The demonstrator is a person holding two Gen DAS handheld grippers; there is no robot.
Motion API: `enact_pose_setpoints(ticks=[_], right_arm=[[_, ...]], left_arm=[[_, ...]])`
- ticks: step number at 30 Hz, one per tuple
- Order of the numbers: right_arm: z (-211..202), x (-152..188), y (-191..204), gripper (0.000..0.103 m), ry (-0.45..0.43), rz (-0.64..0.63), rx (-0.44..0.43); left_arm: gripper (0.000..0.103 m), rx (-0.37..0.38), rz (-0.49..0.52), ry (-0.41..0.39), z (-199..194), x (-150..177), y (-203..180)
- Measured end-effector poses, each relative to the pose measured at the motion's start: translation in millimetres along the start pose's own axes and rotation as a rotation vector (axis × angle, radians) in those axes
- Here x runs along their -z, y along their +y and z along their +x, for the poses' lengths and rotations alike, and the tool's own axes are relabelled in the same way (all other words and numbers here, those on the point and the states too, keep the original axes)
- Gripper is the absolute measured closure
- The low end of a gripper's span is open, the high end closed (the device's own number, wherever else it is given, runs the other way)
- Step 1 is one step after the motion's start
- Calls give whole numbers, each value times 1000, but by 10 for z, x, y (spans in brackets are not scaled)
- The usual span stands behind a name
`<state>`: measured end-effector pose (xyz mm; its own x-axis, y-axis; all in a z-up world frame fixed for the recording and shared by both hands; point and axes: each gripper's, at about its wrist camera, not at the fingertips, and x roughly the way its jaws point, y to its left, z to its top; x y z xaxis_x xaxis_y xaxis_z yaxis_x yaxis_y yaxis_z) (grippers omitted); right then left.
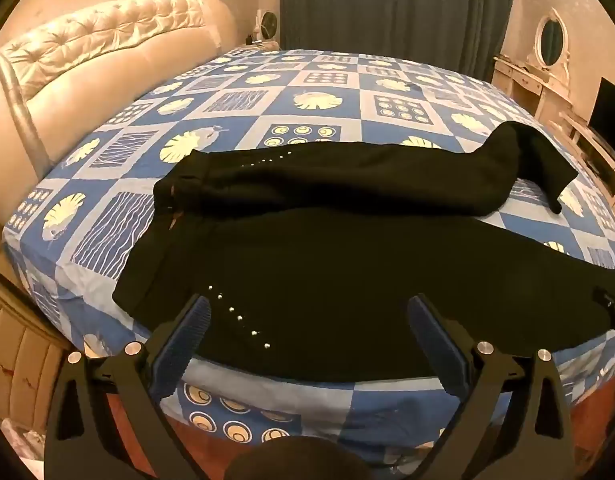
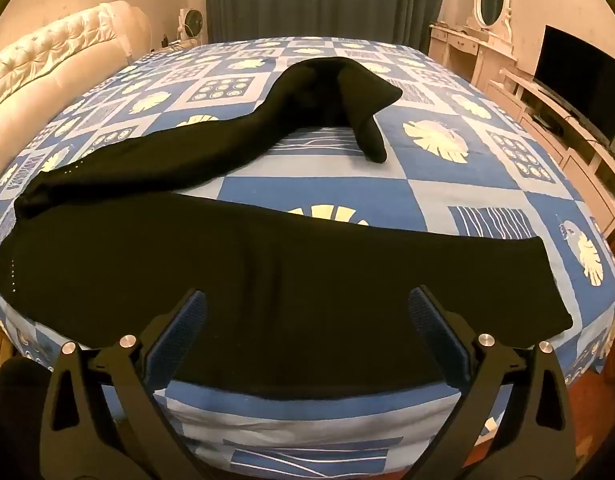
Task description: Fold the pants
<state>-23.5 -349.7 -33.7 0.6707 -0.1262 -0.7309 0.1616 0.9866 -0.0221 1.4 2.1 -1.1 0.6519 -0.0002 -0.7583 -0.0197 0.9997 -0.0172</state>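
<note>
Black pants [image 1: 347,272] spread across the patterned bed [image 1: 319,80], far leg crumpled at its end, left gripper [image 1: 309,312] wide apart over the waist, holding nothing, right gripper [image 2: 307,306] equally spread above the near leg

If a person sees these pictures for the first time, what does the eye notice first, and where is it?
The black pants catch the eye first: they lie spread across the near side of the bed's blue patterned sheet, the near leg flat, the far leg bent back and rumpled at its end. Next come the two open grippers, the left gripper above the studded waist end and the right gripper above the near leg, neither holding anything. On the left stands a tufted cream headboard.
</note>
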Motion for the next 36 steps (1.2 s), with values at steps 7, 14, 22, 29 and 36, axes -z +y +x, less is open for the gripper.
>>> enact_pose_setpoints(ticks=[7,14,22,29,36], right_arm=[[14,1,-15,2,8,7,-10],[45,10,36,2,11,6,-16],[64,12,41,2,16,1,-24],[53,26,56,2,17,-6,-32],[23,24,63,2,17,-22,-40]], left_arm=[[4,-13,44,-8,29,54,-135],[4,1,41,-6,22,48,-79],[4,41,55,16,67,25,-130],[4,165,91,102,157,12,-94],[4,249,7,100,173,-274,336]])
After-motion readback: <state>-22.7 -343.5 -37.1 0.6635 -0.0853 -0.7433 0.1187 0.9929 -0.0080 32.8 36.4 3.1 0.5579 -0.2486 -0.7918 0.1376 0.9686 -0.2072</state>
